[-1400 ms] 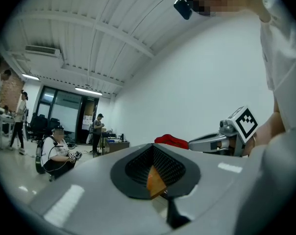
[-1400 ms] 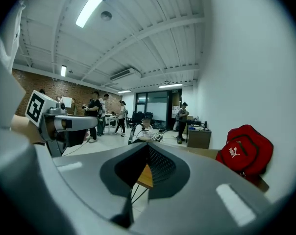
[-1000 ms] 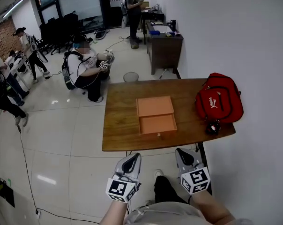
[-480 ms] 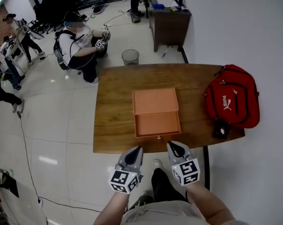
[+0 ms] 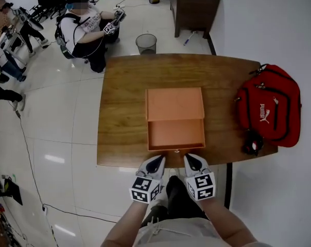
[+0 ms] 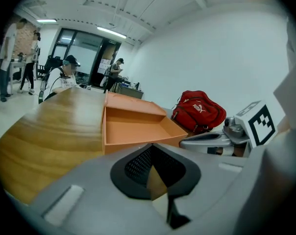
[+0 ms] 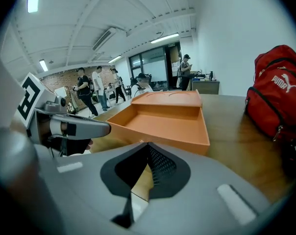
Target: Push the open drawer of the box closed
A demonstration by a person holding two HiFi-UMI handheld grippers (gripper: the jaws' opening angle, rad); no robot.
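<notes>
An orange box (image 5: 174, 104) lies in the middle of a wooden table (image 5: 124, 112). Its drawer (image 5: 175, 134) is pulled out toward me and holds nothing; a small knob (image 5: 176, 151) sticks out of the drawer front. The drawer also shows in the left gripper view (image 6: 138, 131) and the right gripper view (image 7: 162, 124). My left gripper (image 5: 155, 163) and right gripper (image 5: 192, 162) hover side by side at the table's near edge, just short of the drawer front, one on each side of the knob. Both have their jaws shut with nothing between them.
A red backpack (image 5: 270, 110) sits on the table's right end, with a small dark item (image 5: 252, 143) by its near corner. A person (image 5: 81, 27) crouches beyond the table's far left corner beside a waste bin (image 5: 145, 43). A white wall runs along the right.
The view has closed in on the table. Both grippers moved forward from below the table edge up to the drawer front and drew closer together.
</notes>
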